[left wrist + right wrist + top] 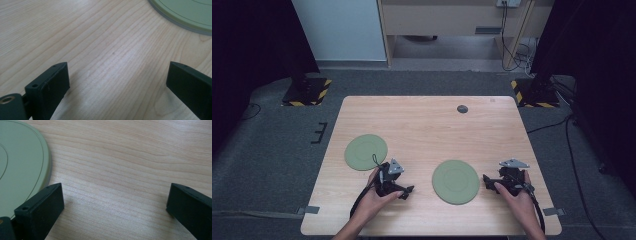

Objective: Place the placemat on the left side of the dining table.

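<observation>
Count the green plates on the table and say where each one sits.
2. One green plate lies left of centre, just beyond the left claw. The other green plate lies near the front edge, between both claws, nearer the right claw.

Wood table [422, 135] w/ 2 green plates [366, 152] [455, 181], small dark disc [462, 108].

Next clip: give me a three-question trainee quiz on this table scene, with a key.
1. How many green plates lie on the table?
2. True or false: the right gripper is clamped on a plate.
3. Which gripper is beside the left plate: A left, B right?

Key: 1. Two; the other plate lies between the grippers. 2. False; its jaws stand open over bare wood. 3. A.
</observation>
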